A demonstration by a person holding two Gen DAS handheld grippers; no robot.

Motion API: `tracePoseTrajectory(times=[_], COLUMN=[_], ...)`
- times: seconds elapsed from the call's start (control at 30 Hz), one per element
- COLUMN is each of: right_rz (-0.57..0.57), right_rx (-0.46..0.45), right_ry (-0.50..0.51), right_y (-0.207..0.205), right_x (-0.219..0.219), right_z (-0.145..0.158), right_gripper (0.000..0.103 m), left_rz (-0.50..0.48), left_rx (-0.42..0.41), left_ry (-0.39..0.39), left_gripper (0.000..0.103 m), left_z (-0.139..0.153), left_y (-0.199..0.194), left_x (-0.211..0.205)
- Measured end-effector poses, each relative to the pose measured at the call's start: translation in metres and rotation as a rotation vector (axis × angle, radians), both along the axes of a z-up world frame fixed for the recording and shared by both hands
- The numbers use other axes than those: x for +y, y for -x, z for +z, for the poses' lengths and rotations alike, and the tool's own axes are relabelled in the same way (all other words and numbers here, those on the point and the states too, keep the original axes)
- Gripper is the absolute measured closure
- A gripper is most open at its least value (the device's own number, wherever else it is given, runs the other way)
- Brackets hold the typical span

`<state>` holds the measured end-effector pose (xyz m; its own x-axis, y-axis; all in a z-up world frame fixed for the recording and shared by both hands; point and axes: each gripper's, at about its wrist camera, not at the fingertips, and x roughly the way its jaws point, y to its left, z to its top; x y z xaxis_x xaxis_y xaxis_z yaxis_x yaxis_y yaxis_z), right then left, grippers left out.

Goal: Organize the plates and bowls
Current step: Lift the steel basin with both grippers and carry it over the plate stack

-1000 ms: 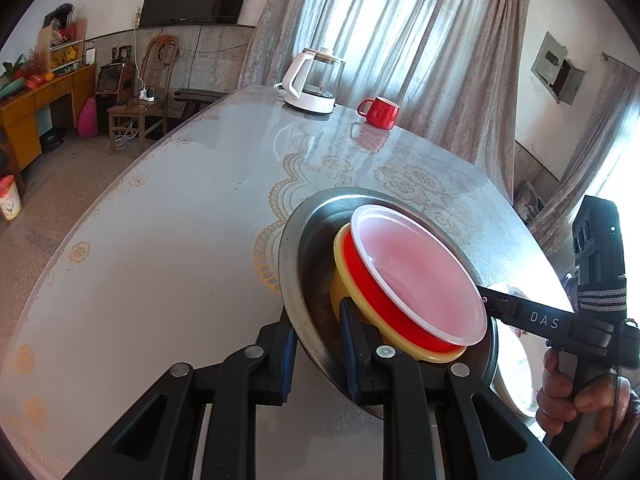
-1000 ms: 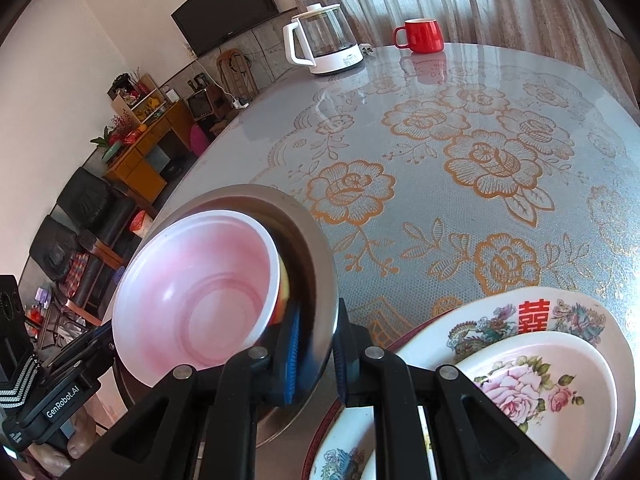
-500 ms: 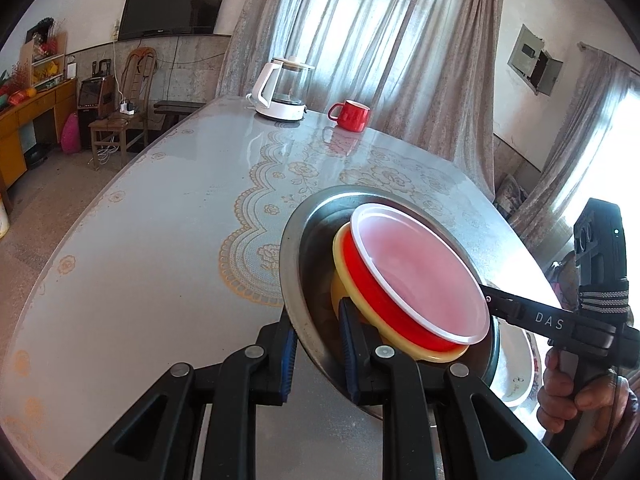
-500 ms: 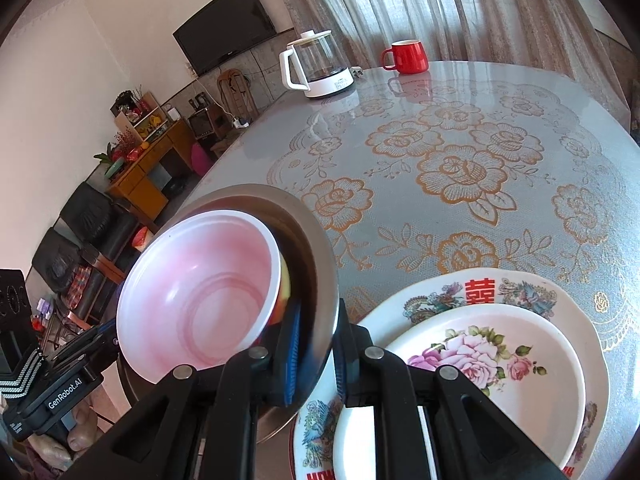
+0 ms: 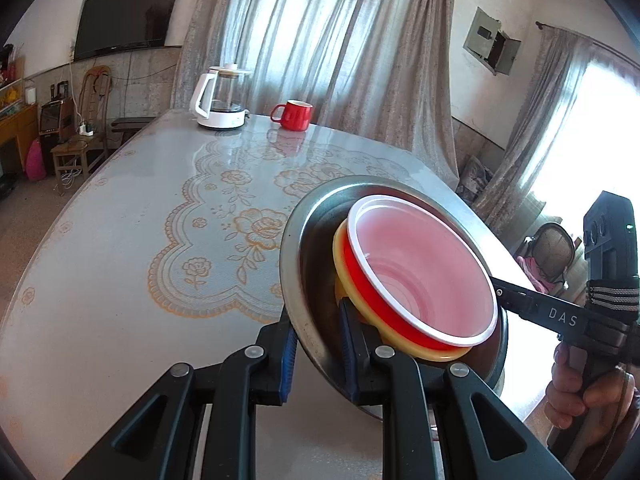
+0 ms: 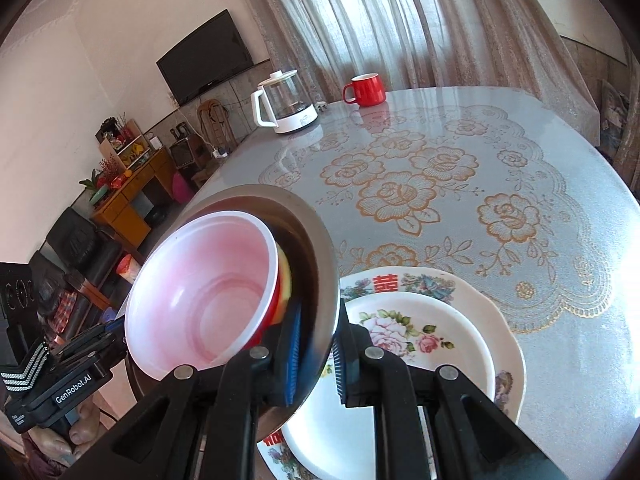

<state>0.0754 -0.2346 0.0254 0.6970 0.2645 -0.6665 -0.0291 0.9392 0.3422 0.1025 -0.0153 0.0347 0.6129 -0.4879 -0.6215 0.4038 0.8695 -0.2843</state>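
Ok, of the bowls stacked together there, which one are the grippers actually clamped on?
The big metal bowl on the outside. Both grippers' fingers pinch its rim, while the yellow bowl and the red bowl just sit nested inside it, ungripped.

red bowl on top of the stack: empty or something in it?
Empty. The red bowl shows its bare pinkish-white inside down to the bottom in both views, nested in the yellow bowl inside the steel basin.

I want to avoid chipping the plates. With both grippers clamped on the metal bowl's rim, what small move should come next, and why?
Probably bring the metal bowl level before setting it down. The left gripper and right gripper each pinch its rim, it is tilted, and the red bowl and yellow bowl nested inside lean with it. The flowered plates lie just beside and partly beneath it.
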Motion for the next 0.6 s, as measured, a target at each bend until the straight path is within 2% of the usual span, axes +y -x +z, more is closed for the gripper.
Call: tracePoseTrajectory(times=[0.3, 0.6], right_rz=[-0.11, -0.163], right_rx=[-0.012, 0.072], right_ry=[0.026, 0.028], right_y=[0.029, 0.043], right_x=[-0.039, -0.064], right_z=[0.01, -0.019], right_gripper=[0.09, 0.09], left_rz=[-0.118, -0.182], left_rx=[0.038, 0.098], left_ry=[0.009, -0.036], left_gripper=[0.083, 0.082], left_z=[-0.001, -0.024], left_y=[0.004, 0.011], left_x=[-0.044, -0.067])
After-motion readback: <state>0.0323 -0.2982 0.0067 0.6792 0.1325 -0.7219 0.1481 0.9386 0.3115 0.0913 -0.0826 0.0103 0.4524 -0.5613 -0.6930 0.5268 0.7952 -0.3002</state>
